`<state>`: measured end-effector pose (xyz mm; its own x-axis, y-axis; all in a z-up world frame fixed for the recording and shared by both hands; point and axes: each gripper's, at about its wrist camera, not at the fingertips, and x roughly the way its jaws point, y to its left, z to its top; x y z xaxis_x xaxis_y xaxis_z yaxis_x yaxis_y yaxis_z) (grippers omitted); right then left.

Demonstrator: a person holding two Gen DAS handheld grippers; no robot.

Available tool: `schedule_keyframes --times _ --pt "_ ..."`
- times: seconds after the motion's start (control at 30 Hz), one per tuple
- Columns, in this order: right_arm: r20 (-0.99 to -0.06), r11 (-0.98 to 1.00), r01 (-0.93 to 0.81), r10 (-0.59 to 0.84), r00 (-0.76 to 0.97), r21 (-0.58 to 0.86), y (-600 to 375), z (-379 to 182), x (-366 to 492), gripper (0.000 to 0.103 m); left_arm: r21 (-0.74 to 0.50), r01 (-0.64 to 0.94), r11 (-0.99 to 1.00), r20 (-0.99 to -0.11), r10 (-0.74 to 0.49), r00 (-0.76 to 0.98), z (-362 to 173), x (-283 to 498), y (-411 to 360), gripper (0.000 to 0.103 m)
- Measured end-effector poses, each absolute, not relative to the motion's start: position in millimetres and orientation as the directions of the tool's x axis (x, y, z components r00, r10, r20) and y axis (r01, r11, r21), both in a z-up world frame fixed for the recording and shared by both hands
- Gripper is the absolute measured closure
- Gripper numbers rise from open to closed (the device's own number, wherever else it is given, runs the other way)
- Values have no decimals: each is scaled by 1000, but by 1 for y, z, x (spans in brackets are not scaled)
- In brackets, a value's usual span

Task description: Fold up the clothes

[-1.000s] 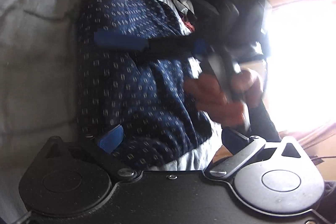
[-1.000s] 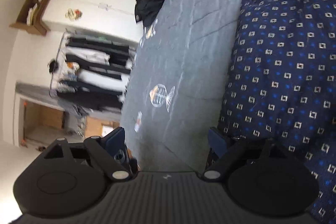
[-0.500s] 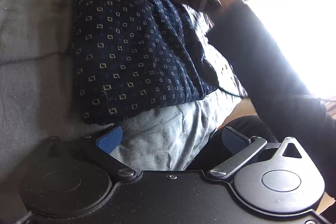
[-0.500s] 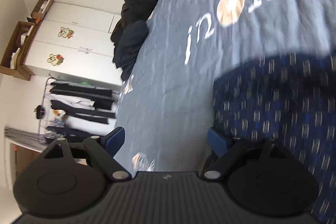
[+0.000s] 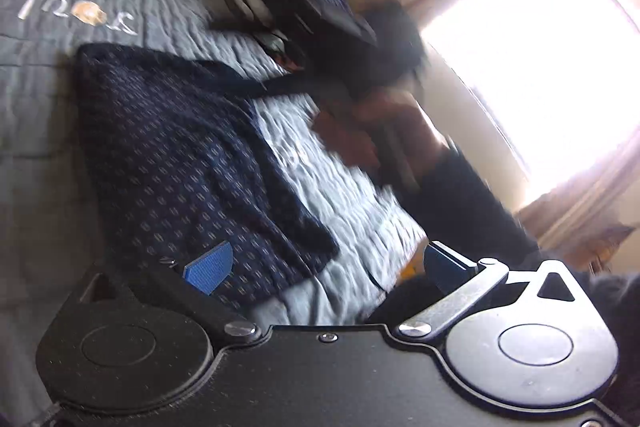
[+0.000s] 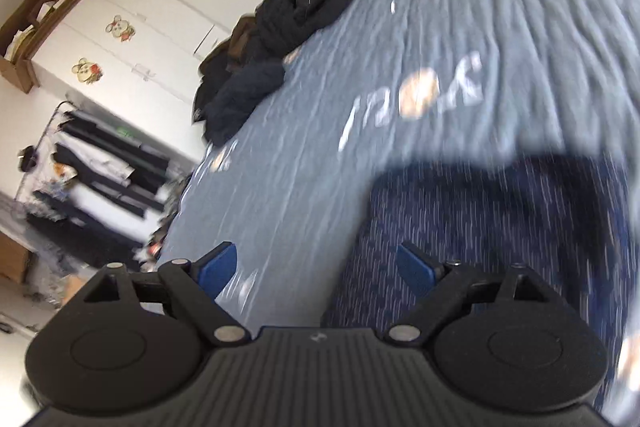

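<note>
A folded navy garment with a small square pattern lies on the grey bedspread. My left gripper hangs open above the garment's near corner and the bed's edge, holding nothing. In the left wrist view the right gripper appears blurred above the bed, held by a hand. In the right wrist view the same navy garment lies low and right, and my right gripper is open over its left edge and the bedspread, with nothing between its fingers.
A heap of dark clothes lies at the far end of the bed. White cupboards and a clothes rack stand beyond. A bright window with curtains is on the right. A dark sleeve reaches across.
Both grippers have lifted and drawn back from the garment, which stays lying folded. The right gripper's view swung toward the bed's far end. Both stay open.
</note>
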<state>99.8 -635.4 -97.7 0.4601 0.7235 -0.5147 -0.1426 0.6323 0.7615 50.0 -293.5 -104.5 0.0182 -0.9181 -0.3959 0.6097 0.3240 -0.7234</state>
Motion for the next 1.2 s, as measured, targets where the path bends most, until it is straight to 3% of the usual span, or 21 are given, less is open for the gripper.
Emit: schedule_keyframes --times 0.27,0.57,0.67,0.9,1.2 --pt "-530 611 -126 758 380 782 -644 -127 20 16 -733 561 386 -350 -920 176 -81 67 -297 1" --pt "-583 636 -10 714 388 772 -697 -152 -28 17 -722 558 408 -352 -912 212 -73 74 -306 1" --pt "-572 633 -34 720 393 773 -700 -132 -37 16 -716 568 407 -354 -912 208 -72 74 -310 1" --pt "-438 611 -79 646 625 788 -702 -86 18 13 -704 575 417 -365 -907 210 -72 72 -317 1" --pt "-539 656 80 537 648 750 -701 -142 111 13 -681 579 448 -407 -889 210 -80 76 -322 1"
